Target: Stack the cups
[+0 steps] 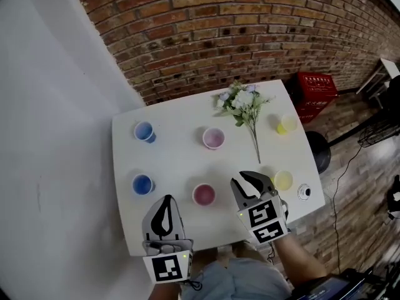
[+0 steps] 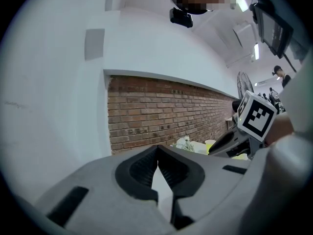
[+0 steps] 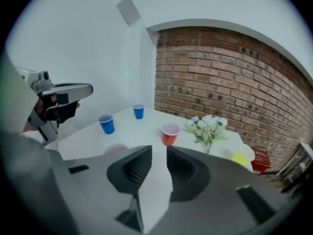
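White table [image 1: 181,161] against a brick wall [image 1: 250,36], 6 cups on it in 3 color pairs, all standing apart, nothing nested yet. Near row is a blue cup [image 1: 142,184], pink cup [image 1: 204,194] and yellow cup [image 1: 283,180], with flowers [image 1: 244,102] at the back. They look like thin plastic party cups, so light, bendy and easy to crush. I'd pinch 1 wall at the rim, gently. Left gripper [image 1: 166,200] hovers over the near edge, roughly level, jaws pressed together on nothing. Right gripper [image 1: 250,179] tilts down between the pink and yellow cups, jaws partly apart, empty.
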`<state>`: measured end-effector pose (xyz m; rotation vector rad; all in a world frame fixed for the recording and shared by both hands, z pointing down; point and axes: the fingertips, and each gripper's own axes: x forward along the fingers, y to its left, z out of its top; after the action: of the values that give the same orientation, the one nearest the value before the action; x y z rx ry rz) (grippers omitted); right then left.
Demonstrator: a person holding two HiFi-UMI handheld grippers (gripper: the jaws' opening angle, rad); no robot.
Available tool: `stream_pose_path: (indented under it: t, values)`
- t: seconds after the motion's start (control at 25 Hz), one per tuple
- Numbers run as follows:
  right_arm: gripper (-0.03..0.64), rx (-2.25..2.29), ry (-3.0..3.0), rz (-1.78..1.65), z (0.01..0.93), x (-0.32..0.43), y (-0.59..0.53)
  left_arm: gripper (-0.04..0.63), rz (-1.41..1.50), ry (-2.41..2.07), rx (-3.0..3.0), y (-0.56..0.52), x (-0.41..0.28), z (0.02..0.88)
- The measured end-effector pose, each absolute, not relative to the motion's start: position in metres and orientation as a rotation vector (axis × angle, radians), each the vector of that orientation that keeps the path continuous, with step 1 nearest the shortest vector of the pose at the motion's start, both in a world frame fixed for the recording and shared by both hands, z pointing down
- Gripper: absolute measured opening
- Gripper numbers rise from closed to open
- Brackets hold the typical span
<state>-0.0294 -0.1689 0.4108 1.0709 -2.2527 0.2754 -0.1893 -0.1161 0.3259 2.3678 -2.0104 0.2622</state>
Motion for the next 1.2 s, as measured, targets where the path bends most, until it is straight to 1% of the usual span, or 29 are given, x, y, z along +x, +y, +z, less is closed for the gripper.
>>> stream_pose_path:
  t: [0.28,0.48,0.92,1.04,1.16,1.2]
  values:
    - [0.087,1.327,-2.022,0.172,0.406,0.106,-0.185,0.009,0.298,-1.985,2.450,-0.132,-0.157,0.321]
    - [0.098,1.387,-1.948,0.351,0.439,0.163,-0.177,0.009,0.330,-1.935,2.487,-0.140,-0.132,0.328]
    - [0.098,1.337,-1.959,0.544,0.487,0.183,-0.167,0.009,0.399,-1.885,2.477,-0.139,-0.105,0.353]
    - [0.084,1.316,-1.963,0.578,0.495,0.182,-0.164,0.009,0.411,-1.889,2.466,-0.137,-0.106,0.355]
    - [0.046,1.311,-1.965,0.597,0.496,0.179,-0.165,0.009,0.415,-1.893,2.458,-0.136,-0.108,0.357]
    - [0.044,1.306,-1.968,0.606,0.496,0.176,-0.165,0.009,0.416,-1.896,2.452,-0.136,-0.109,0.358]
